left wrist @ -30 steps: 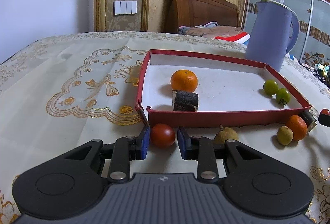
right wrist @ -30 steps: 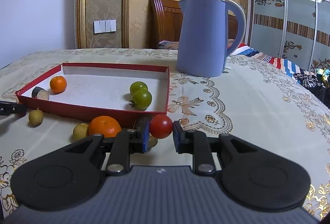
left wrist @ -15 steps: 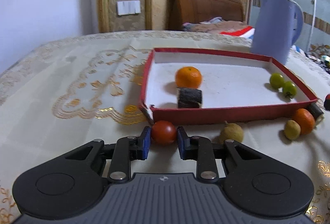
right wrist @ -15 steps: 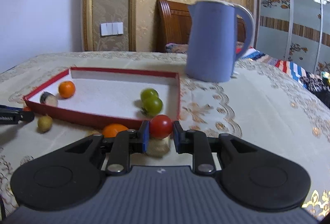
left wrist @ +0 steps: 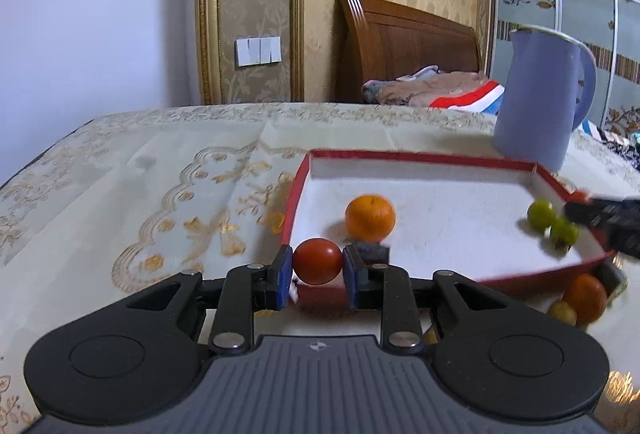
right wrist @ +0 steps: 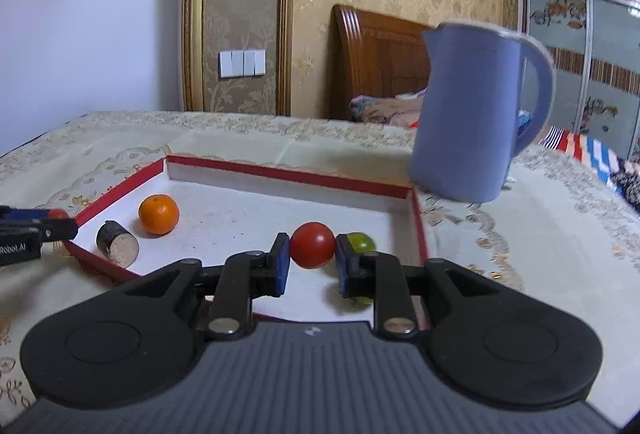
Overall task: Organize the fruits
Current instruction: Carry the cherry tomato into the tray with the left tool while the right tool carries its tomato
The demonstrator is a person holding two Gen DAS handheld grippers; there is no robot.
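So both grippers are clamped on a red tomato each: left gripper at the red tray's near-left corner, right gripper over the tray by the green fruit.

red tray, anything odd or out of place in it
One oddity: among the fruit in the red tray lies a dark cut cylinder with a pale end, like a sugarcane piece, on its side beside the orange. Nothing spilled or damaged.

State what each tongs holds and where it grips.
Left tongs: red tomato, pinched at its sides. Right tongs: another red tomato, likewise.
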